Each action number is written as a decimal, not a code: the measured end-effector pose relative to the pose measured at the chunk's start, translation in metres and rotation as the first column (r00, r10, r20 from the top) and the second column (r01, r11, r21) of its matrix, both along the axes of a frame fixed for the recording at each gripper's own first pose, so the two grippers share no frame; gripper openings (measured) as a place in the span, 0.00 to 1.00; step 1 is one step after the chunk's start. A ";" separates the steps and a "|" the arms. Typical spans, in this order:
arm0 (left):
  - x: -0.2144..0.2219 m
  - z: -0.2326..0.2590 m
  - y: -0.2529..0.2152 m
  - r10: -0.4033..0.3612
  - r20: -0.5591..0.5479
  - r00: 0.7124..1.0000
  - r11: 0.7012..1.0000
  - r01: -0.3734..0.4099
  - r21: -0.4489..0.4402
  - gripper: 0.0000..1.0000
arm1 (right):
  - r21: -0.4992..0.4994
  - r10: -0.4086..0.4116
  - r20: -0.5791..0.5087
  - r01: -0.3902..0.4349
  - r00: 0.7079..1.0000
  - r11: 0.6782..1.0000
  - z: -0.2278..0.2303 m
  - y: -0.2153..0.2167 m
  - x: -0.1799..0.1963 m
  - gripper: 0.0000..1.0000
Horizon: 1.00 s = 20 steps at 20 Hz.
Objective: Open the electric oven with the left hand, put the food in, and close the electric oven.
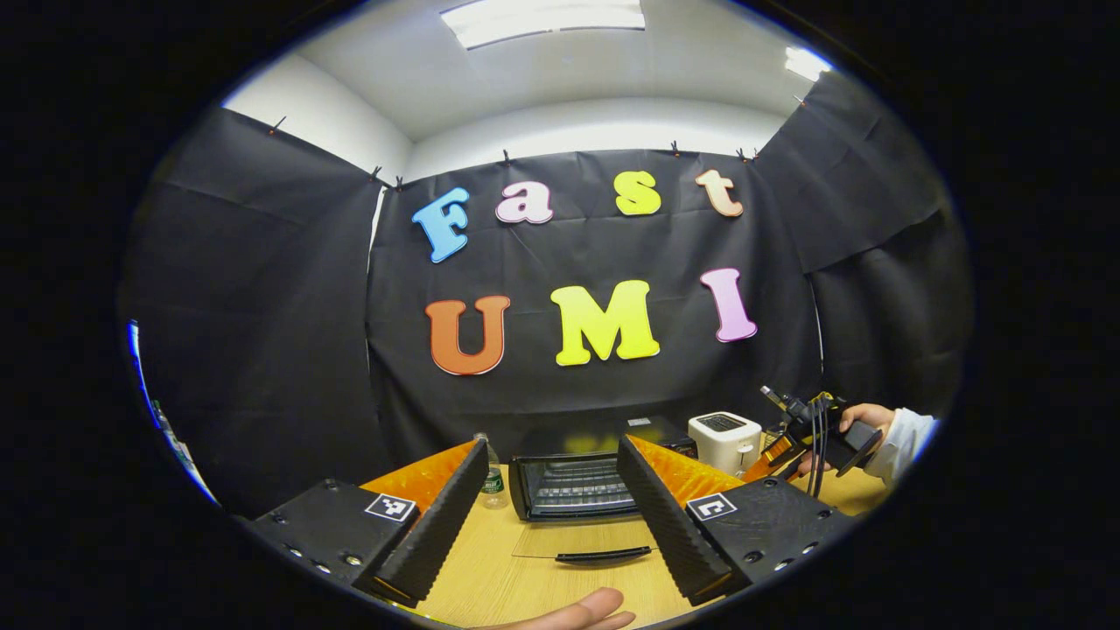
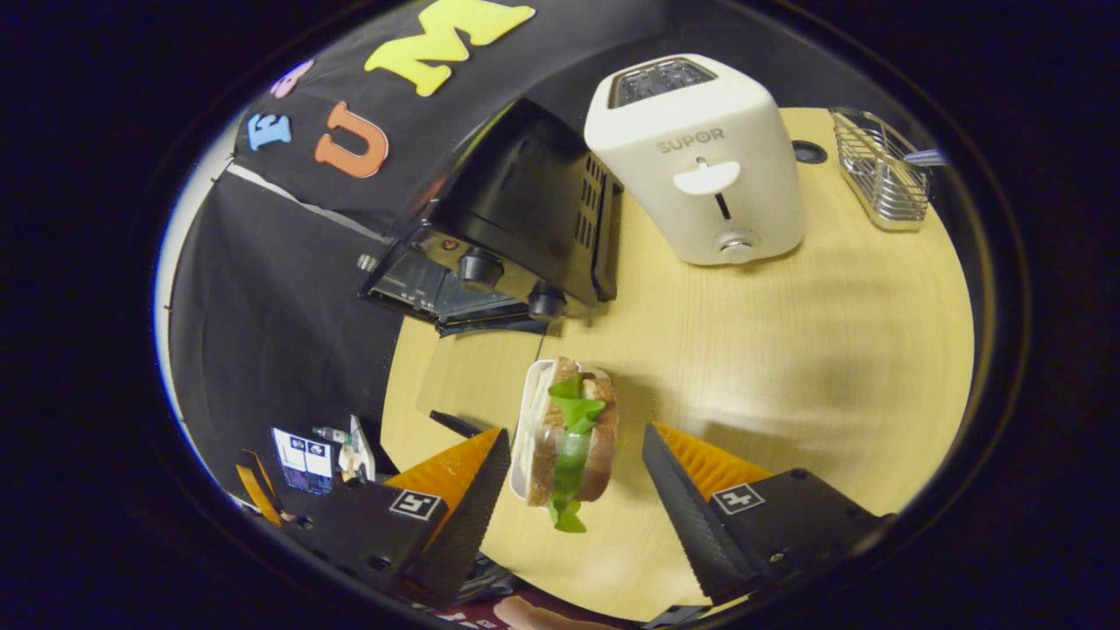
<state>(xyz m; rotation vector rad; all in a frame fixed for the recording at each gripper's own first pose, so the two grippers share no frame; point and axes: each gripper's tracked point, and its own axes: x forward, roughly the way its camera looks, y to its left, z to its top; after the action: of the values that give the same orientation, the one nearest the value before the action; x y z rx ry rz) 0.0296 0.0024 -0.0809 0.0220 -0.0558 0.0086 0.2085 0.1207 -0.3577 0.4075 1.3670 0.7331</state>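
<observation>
**Oven open, sandwich waiting on the desk**

Right now your left gripper [image 1: 551, 516] hangs above the desk [image 1: 490, 586] with its jaws spread wide and nothing between them. Straight ahead of it sits the oven [image 1: 573, 486], its door [image 1: 595, 547] dropped flat toward you so the handle lies nearest the gripper and the rack inside is in plain sight. A small bottle [image 1: 493, 477] stands just left of the oven, and a white toaster [image 1: 724, 440] stands to its right. Farther right your other hand [image 1: 862, 420] holds the second gripper.

In the right gripper view, your right gripper [image 2: 573, 477] points down at the desk [image 2: 831, 350], jaws open, one finger on each side of the sandwich [image 2: 573, 437] but clear of it. The sandwich, brown bread with green lettuce hanging out, lies on a white plate [image 2: 525, 420] in front of the oven [image 2: 516, 227], near its open door. The toaster [image 2: 700, 157] stands beside the oven, and a wire rack [image 2: 879, 175] sits past it at the desk's far edge.
</observation>
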 end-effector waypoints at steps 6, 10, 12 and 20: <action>0.002 -0.013 0.008 0.012 -0.040 0.999 1.000 -0.013 -0.009 0.97 | 0.114 -0.016 -0.148 0.033 0.989 0.993 -0.005 0.012 -0.008 0.40; -0.005 -0.010 0.015 0.002 -0.026 1.000 0.999 -0.003 -0.035 0.97 | 0.094 -0.070 -0.122 0.082 0.990 0.992 0.007 0.011 -0.013 0.27; -0.010 -0.008 0.015 -0.009 -0.015 1.000 0.999 0.009 -0.046 0.97 | 0.095 -0.094 -0.089 0.102 0.992 0.990 0.019 0.008 -0.017 0.36; -0.021 -0.014 0.021 -0.060 -0.001 0.998 0.995 0.060 -0.076 0.96 | 0.200 -0.184 0.012 0.178 0.983 0.964 0.071 0.025 -0.062 0.36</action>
<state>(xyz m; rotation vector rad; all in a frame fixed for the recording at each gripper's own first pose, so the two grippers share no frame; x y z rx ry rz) 0.0082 0.0238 -0.0946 -0.0555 -0.0529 -0.0496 0.1461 0.1455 -0.2868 0.6677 1.2132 0.7226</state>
